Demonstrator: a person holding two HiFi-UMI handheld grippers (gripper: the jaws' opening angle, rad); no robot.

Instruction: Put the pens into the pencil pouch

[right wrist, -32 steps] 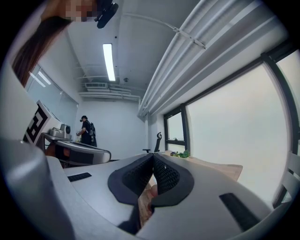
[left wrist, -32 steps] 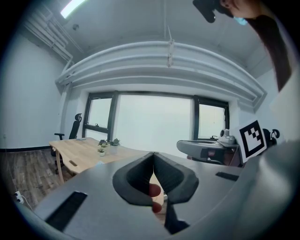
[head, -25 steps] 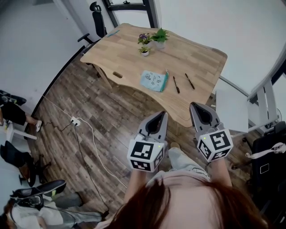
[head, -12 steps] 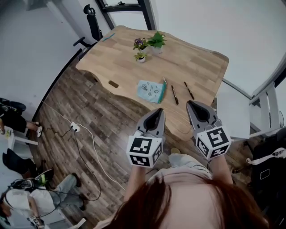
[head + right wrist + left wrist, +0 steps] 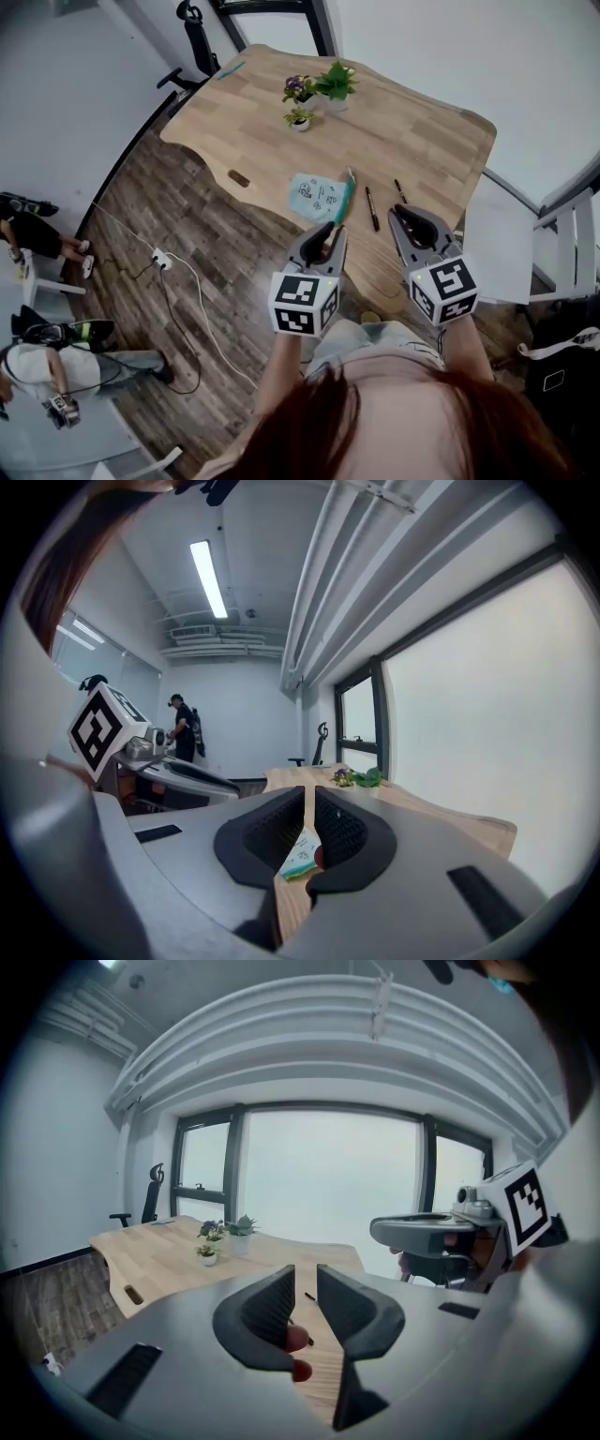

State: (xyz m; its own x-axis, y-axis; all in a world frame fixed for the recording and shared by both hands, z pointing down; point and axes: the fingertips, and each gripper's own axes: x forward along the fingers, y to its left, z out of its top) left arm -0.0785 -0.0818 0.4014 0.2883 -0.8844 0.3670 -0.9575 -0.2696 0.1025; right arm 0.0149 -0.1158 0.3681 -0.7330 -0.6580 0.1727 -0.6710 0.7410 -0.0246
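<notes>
A teal pencil pouch (image 5: 319, 196) lies flat near the front edge of the wooden table (image 5: 422, 131). Right of it lie two black pens (image 5: 372, 208), (image 5: 400, 190), apart from each other. My left gripper (image 5: 327, 234) hovers just short of the pouch's near side. Its jaws are opening, and in the left gripper view (image 5: 305, 1281) nothing is between them; one pen (image 5: 309, 1296) shows past the gap. My right gripper (image 5: 406, 217) hangs over the table's front edge, close by the pens, shut and empty. The pouch (image 5: 300, 855) shows beyond its jaws in the right gripper view (image 5: 308, 803).
Small potted plants (image 5: 323, 84) stand at the table's far middle. An office chair (image 5: 192, 28) is behind the table, a white side surface (image 5: 497, 225) to its right. A power strip and cable (image 5: 159, 255) lie on the wood floor, where people (image 5: 42, 239) are at the left.
Both grippers have moved forward and slightly down, from over the floor to the table's front edge. They are now close to the pouch and pens.
</notes>
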